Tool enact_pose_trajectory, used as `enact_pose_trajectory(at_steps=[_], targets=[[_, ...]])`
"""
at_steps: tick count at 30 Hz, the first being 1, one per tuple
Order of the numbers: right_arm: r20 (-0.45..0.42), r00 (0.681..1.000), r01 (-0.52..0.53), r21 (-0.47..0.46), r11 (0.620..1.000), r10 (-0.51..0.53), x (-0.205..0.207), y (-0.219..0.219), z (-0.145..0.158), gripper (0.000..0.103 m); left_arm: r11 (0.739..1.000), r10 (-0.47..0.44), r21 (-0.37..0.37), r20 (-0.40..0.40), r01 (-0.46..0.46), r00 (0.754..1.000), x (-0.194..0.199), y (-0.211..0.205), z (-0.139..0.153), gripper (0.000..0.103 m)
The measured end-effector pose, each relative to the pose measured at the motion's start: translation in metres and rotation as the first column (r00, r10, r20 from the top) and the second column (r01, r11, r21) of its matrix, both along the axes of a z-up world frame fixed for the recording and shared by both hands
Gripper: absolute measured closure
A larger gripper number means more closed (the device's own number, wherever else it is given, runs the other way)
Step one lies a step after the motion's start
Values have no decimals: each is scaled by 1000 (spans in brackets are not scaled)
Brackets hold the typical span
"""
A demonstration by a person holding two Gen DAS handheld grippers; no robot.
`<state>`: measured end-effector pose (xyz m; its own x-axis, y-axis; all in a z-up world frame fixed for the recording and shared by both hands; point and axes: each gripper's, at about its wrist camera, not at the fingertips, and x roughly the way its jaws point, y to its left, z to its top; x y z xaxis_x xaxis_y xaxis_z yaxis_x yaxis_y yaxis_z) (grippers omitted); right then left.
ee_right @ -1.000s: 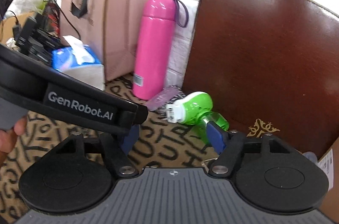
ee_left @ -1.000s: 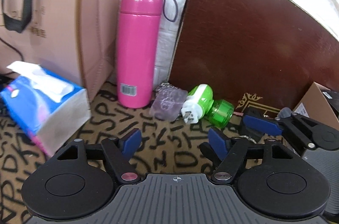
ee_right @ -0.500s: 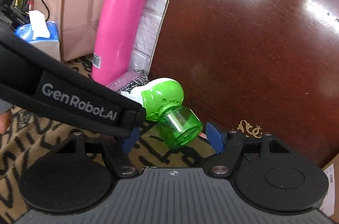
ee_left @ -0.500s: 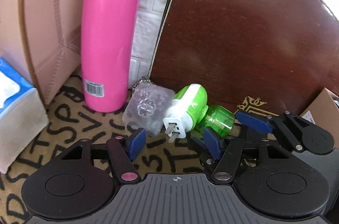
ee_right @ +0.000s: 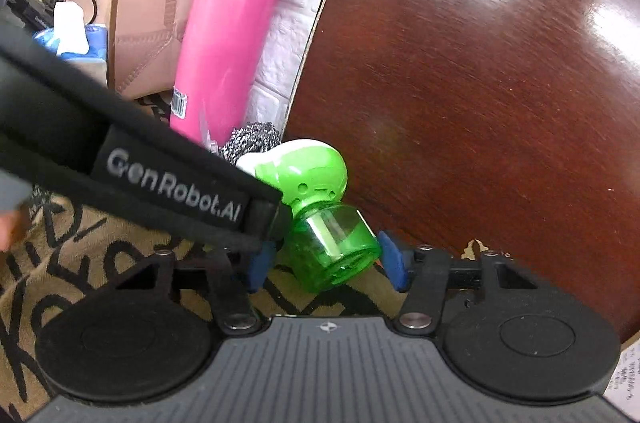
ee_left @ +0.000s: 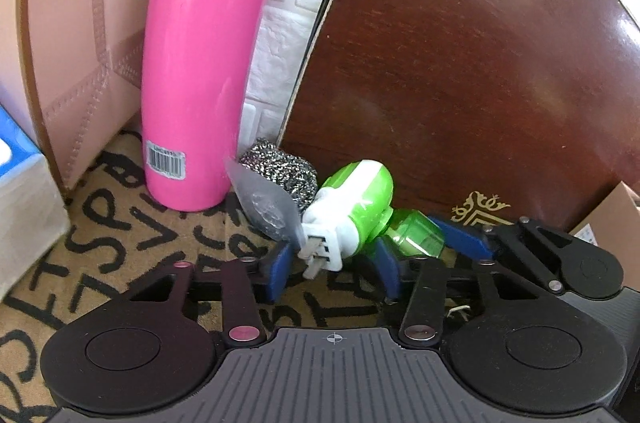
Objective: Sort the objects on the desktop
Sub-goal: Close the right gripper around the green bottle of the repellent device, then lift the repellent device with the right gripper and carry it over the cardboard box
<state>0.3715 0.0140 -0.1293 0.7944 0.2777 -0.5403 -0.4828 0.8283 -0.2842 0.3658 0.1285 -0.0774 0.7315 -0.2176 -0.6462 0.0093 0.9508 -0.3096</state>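
A green and white plug-in device [ee_left: 352, 211] with a clear green bottle [ee_right: 336, 247] lies on the lettered mat. My left gripper [ee_left: 334, 273] is open, its fingers on either side of the white plug end. My right gripper [ee_right: 326, 267] is open, its fingers on either side of the green bottle end; it also shows in the left wrist view [ee_left: 460, 243]. A steel wool scourer [ee_left: 280, 167] in a clear wrapper lies just behind the device. A pink flask [ee_left: 204, 63] stands upright to its left.
A dark wooden board [ee_left: 480, 63] leans against the white wall right behind the device. A pink paper bag [ee_left: 72, 43] stands at the left, a tissue pack [ee_left: 20, 203] before it. A cardboard box [ee_left: 616, 211] sits at the right edge.
Both grippers have moved forward and closed in on the green device, which now sits between the fingers of each. The scourer's wrapper has tipped up.
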Motion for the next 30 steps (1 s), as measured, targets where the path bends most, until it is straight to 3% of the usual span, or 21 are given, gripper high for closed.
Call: enact_pose_trajectory(at_steps=[6,15,21,26,29,30], targets=[[-15,1000,-2,27,1000,3,-18,-2,8,47,1000,-12,1,4,12,1000,-13,1,7,70],[-62,998,-25,72,997,29,-69,-8,28,47,999,10,-32,-17,-10,1000,-62,3,22,69],[-92,995,-33,93,995,42,-104,-15,32,47,997,11,-70,-35,-13,999,-103,-2,26,53],[-108,993,-39,95,995,50,-152,-24,39,47,995,-16,-98,-54,11,998,-146,-6,26,49],[-136,988,-54,116,992,70,-180,-30,41,50,997,-18,-81,-69,12,997,-172,-10,21,45],[-145,986,-65,119,991,82,-189,-32,42,51,998,-11,-67,-80,6,997,-178,-10,18,39]])
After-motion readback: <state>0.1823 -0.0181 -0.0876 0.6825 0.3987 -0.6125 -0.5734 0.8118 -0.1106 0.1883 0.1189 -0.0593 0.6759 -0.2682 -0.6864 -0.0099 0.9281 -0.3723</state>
